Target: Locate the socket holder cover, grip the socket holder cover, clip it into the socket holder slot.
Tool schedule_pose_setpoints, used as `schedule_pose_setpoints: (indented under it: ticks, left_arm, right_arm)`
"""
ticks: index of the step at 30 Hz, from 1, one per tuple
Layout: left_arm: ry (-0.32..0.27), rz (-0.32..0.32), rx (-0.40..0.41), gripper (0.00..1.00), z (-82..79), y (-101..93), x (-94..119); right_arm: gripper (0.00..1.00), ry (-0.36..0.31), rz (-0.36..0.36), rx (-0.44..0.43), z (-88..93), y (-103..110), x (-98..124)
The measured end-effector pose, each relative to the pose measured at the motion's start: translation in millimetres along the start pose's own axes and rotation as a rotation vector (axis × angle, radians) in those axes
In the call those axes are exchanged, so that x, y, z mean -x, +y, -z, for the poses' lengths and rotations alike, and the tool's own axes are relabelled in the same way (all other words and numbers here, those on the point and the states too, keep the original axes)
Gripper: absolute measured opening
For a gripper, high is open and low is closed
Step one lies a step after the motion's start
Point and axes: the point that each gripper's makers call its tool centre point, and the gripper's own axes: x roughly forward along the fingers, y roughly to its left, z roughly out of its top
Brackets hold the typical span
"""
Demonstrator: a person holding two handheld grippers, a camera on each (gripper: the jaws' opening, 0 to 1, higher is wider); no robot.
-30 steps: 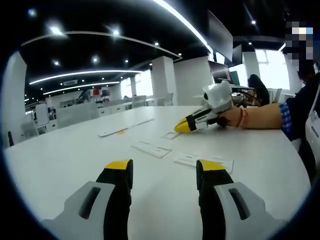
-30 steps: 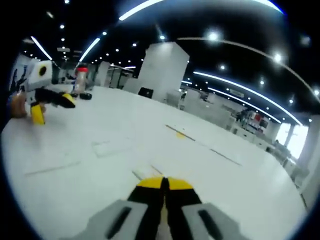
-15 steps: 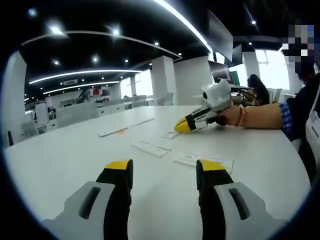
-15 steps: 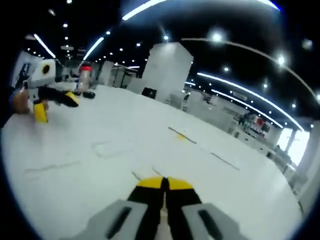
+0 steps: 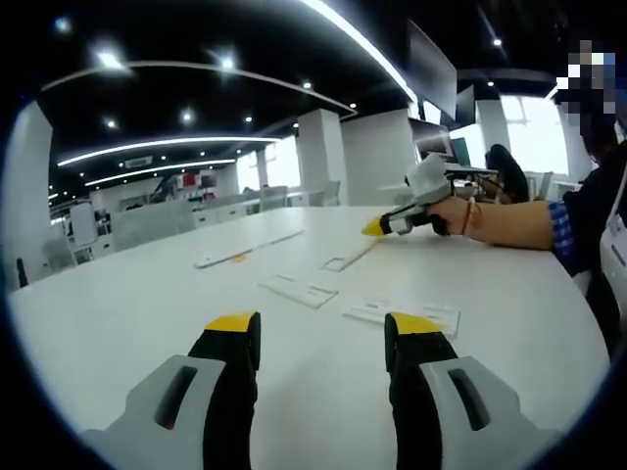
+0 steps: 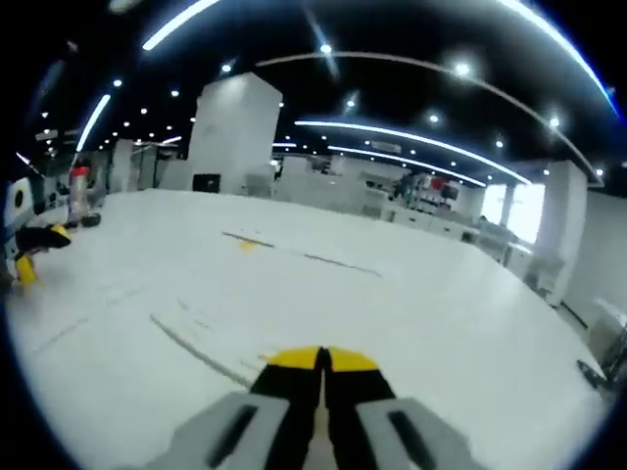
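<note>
Left claw [image 5: 318, 328] wide open over white desk [image 5: 147, 304], holding nothing. Right claw [image 6: 321, 358] closed tight, tips lifted; grip contents unclear. Socket holder covers [image 5: 400, 313] flat on desk, ahead of left claw.

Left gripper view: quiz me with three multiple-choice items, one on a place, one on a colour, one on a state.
1. In this view the right gripper is: A, upper right, over the table; B, lower left; C, bottom centre.
2. The left gripper has tips coloured: A, red; B, yellow; C, blue.
3. The left gripper is: A, shut; B, open; C, clamped on a strip.

Answers: A, it sits high and right of centre; B, both tips are yellow; B, bare table shows between the jaws.
</note>
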Motion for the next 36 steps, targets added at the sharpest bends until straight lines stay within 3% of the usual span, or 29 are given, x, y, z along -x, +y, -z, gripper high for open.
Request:
schedule_pose_setpoints:
  ticks: [13,23,31,33,36]
  left_arm:
    - [0.002,0.0,0.0,0.51,-0.4,1.0,-1]
    - [0.0,-0.001,0.0,0.51,-1.2,1.9,-1]
    - [0.001,-0.002,0.0,0.51,-1.2,3.3,-1]
    - [0.001,-0.003,0.0,0.51,-1.2,3.3,-1]
    - [0.001,-0.004,-0.001,0.51,-0.9,3.2,-1]
  right_arm:
    - [0.04,0.019,-0.017,-0.02,3.6,1,-1]
    - [0.04,0.022,-0.087,-0.077,8.9,3,-2]
    - [0.04,0.01,-0.103,-0.096,6.7,5,-2]
    - [0.04,-0.006,-0.147,-0.132,3.4,13,-2]
    - [0.04,0.027,-0.125,-0.067,8.7,11,-2]
